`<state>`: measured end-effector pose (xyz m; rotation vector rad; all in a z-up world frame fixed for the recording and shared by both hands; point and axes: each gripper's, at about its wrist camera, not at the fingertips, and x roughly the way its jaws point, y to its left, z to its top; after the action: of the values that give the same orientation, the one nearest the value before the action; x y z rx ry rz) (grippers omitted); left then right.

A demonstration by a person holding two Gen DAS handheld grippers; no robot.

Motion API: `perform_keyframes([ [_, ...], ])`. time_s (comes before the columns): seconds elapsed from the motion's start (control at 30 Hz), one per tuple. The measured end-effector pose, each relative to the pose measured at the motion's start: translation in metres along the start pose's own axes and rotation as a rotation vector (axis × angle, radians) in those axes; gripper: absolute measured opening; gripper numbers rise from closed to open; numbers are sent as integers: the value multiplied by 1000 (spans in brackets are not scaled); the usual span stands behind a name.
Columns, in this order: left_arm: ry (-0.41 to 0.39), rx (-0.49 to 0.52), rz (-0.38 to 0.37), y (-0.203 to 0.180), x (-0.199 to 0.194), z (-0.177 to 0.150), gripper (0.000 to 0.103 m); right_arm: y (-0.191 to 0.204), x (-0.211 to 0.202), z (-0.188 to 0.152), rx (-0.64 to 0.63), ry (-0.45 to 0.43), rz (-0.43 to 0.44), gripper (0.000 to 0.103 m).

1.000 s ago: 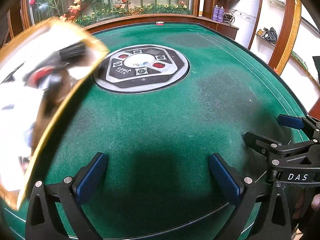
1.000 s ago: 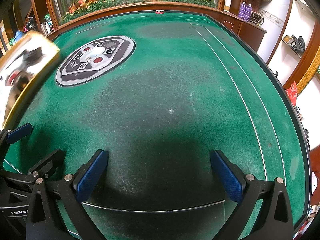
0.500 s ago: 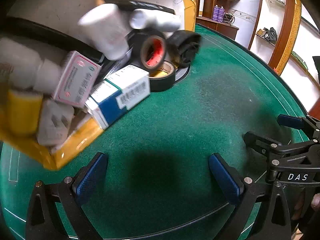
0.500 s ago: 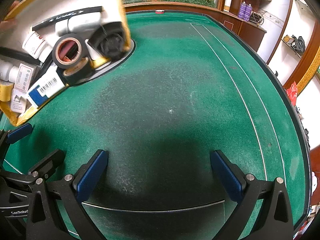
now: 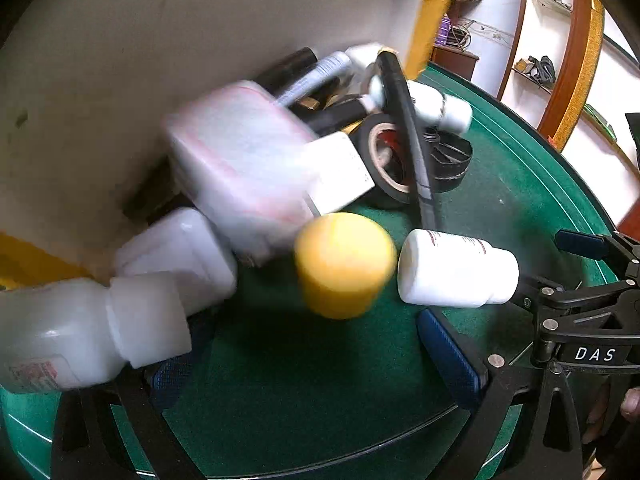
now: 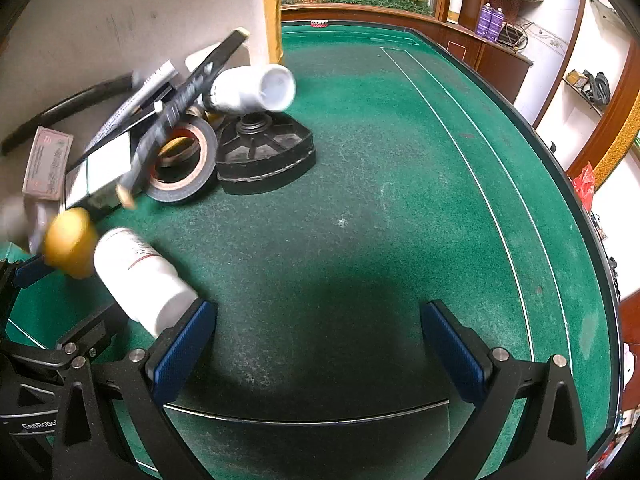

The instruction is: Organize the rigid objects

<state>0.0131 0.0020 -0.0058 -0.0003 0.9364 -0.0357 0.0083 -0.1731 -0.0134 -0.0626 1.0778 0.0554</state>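
Bottles, boxes and tape rolls lie heaped on the green desk; a white bottle touches the right hand-held gripper; both hand-held grippers, left included, are spread and empty.

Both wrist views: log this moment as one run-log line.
phase: objects spilling from tilted tray onto table | left gripper: open, empty | right gripper: open, empty | white bottle lying beside yellow cylinder

**A:** Where do the cameras look from?

**B:** I see two fisheye views, each low over the green table, facing forward between gripper fingers. The left one sits very close to the spilled pile.

**A:** Any overlap?

**B:** Both show the white bottle and tape roll.
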Motion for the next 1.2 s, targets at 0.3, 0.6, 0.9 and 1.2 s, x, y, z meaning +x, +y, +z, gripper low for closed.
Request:
perform_keyframes([
  [0.3,-1,0,-1,0,-1,-1,103,0,0,1,1,-1,0,103],
  [0.6,1,0,-2,-1,-1,-1,103,0,1,1,3,0,-1,103],
  [0.9,4,0,-3,1,1,0,103,2,0,4,12,-5,-6,103],
  [1.2,2,1,-3,0,2,0,103,2,6,7,23,-7,-11,103],
])
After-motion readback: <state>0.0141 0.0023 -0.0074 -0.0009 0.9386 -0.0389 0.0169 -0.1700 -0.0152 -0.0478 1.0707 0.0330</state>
